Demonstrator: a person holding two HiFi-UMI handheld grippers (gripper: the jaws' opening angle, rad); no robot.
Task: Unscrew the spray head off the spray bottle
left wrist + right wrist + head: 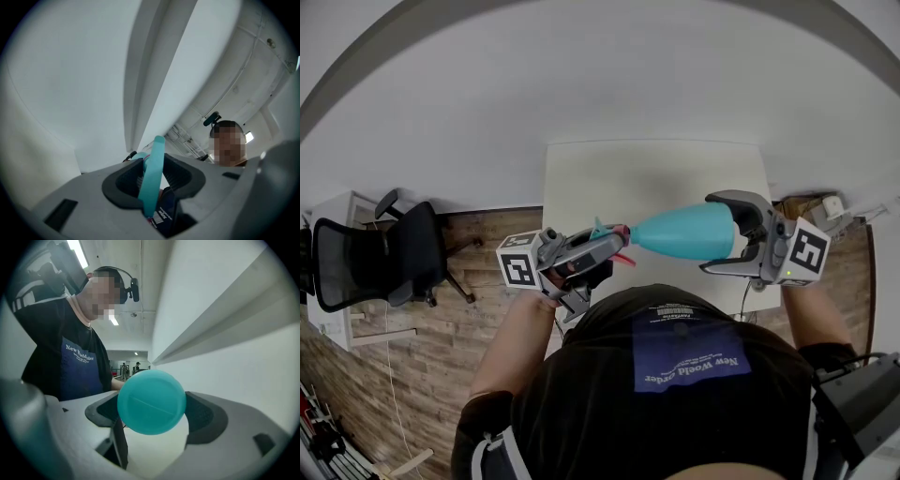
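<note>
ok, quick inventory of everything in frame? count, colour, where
spray bottle: 1, teal, held sideways in the air above the table's near edge
spray head: 1, teal with a red bit, at the bottle's neck
table: 1, white, in front of the person
office chair: 1, black, on the floor left of the table
floor: 1, wood planks, brown, around the table
left gripper: 1, grey, shut on the spray head
right gripper: 1, grey, shut on the spray bottle's base end
shirt: 1, black with blue print, bottom of head view
</note>
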